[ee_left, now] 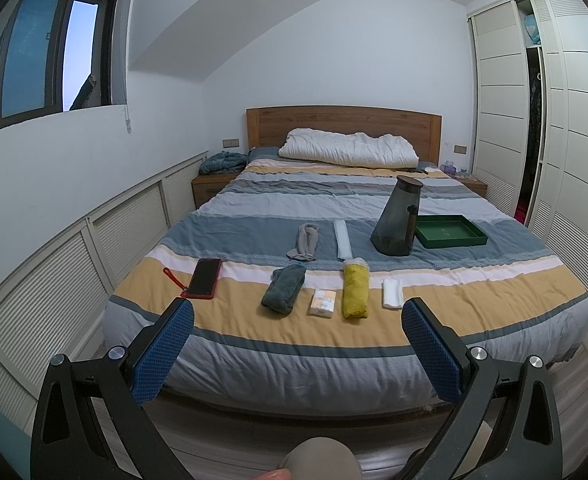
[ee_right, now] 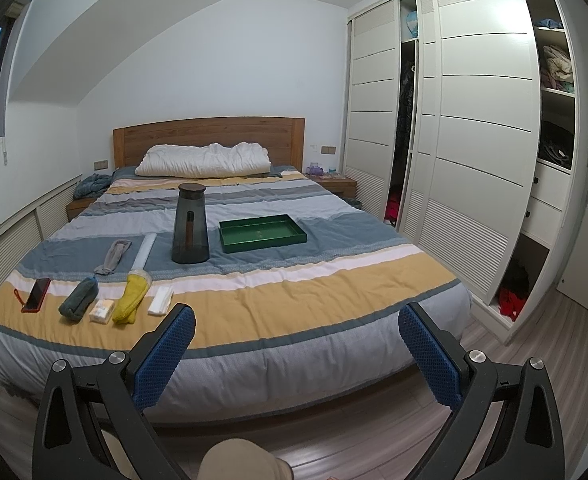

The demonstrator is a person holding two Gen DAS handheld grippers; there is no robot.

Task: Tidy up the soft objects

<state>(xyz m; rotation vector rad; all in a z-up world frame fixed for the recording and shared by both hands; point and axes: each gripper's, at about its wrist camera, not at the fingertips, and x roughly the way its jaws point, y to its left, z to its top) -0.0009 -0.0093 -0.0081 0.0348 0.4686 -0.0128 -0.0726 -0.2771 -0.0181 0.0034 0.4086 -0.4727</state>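
Soft items lie in rows on the striped bed: a dark green rolled towel [ee_left: 283,288] [ee_right: 79,296], a yellow towel [ee_left: 354,288] [ee_right: 131,298], a tissue pack [ee_left: 323,302] [ee_right: 101,311], a white folded cloth [ee_left: 392,293] [ee_right: 161,300], a grey sock [ee_left: 306,242] [ee_right: 114,256] and a pale long strip [ee_left: 342,240] [ee_right: 145,251]. A green tray [ee_left: 450,231] [ee_right: 262,233] sits further back. My left gripper [ee_left: 298,320] hangs open off the foot of the bed, empty. My right gripper [ee_right: 296,326] is open too, to the right of the items.
A dark pitcher [ee_left: 396,216] [ee_right: 189,224] stands beside the tray. A red-cased phone [ee_left: 205,278] [ee_right: 37,295] lies at the left. A white pillow [ee_left: 348,148] rests by the headboard. Wardrobe doors [ee_right: 474,140] line the right wall.
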